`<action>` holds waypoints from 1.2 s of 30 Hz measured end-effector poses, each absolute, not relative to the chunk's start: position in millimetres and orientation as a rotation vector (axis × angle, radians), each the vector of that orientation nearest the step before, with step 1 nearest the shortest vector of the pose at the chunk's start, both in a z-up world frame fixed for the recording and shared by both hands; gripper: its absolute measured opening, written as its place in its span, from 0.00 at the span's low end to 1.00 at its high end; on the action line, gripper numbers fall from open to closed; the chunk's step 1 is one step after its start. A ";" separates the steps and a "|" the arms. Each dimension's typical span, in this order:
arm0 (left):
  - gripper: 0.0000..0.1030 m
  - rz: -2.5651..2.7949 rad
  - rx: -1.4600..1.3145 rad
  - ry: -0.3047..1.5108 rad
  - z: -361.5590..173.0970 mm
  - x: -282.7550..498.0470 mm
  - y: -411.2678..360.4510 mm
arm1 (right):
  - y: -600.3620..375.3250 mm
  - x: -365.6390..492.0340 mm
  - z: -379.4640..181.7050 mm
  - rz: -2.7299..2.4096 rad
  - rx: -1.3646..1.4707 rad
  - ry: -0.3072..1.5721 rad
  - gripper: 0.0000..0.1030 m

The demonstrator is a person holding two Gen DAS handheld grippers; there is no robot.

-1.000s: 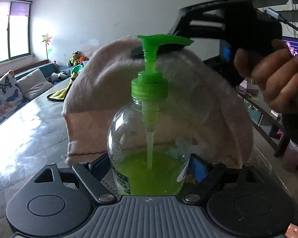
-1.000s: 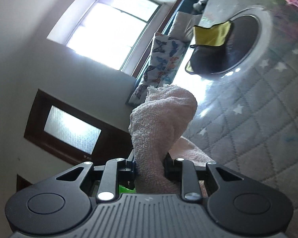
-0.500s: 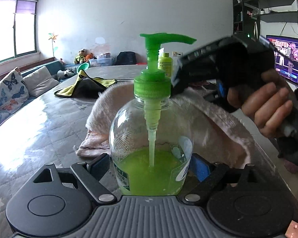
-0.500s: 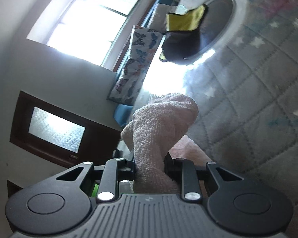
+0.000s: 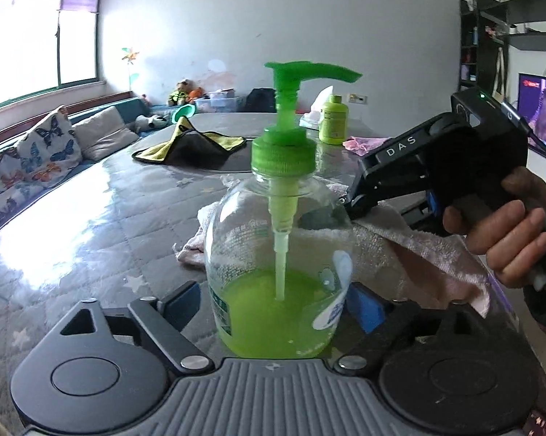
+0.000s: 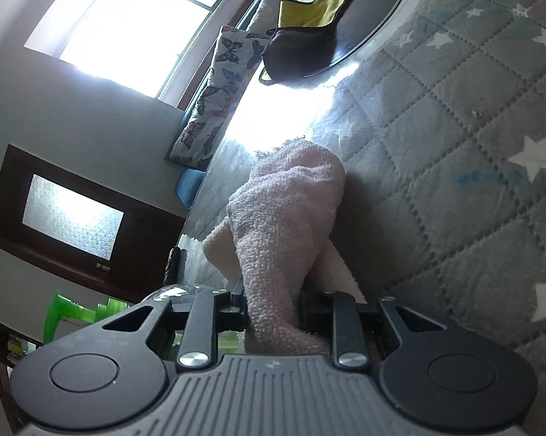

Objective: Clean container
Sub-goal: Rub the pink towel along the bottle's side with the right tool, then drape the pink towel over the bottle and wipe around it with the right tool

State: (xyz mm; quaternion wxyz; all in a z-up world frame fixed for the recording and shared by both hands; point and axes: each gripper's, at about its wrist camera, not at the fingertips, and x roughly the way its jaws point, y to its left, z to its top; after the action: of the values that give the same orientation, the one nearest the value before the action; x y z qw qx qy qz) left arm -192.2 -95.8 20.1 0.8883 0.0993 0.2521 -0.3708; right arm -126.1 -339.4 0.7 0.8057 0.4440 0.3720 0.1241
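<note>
My left hand-held gripper [image 5: 276, 305] clamps the lower body of a clear soap pump bottle [image 5: 278, 254], which stands upright between its blue pads [image 5: 364, 309]; its jaws have just been closing onto the bottle. The bottle is roughly a third full of bright green liquid, with a green pump head [image 5: 305, 72] on top and its tube reaching down into the liquid. My right hand-held gripper [image 6: 273, 312] is pinched narrow on a pink towel [image 6: 284, 225], just behind and right of the bottle, the cloth touching its far side and trailing onto the quilted worktop [image 5: 91, 225]. Farther ahead, a yellow-green bottle [image 5: 333, 120] stands closed, beside a yellow and dark cloth [image 5: 189, 145].
</note>
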 end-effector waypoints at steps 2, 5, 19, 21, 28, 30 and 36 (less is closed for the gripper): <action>0.82 -0.767 0.217 0.511 19.8 -196.1 -96.8 | -340.3 -127.9 0.6 0.265 0.970 0.793 0.23; 0.81 -0.781 0.221 0.499 19.1 -195.0 -94.5 | -342.9 -130.5 2.7 0.283 1.025 0.775 0.23; 0.82 -0.954 0.256 0.456 15.1 -177.1 -106.5 | -346.1 -122.5 54.6 0.428 1.027 0.613 0.23; 0.82 -0.956 0.255 0.460 14.6 -176.0 -106.8 | -349.7 -117.8 44.6 0.421 1.060 0.628 0.23; 0.82 -0.898 0.282 0.475 14.9 -185.2 -113.9 | -360.0 -118.3 25.1 0.374 1.096 0.639 0.24; 0.82 -0.874 0.282 0.491 16.0 -187.6 -115.8 | -361.1 -119.4 22.4 0.355 1.087 0.647 0.24; 0.84 -0.806 0.261 0.548 23.7 -189.1 -122.7 | -361.8 -122.0 10.0 0.292 1.068 0.689 0.24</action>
State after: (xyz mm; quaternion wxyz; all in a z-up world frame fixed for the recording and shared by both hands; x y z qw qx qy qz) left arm -189.1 -122.7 23.7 0.8753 0.1251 0.2627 -0.3862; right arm -122.0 -361.8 10.0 0.7948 0.4969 0.3207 0.1359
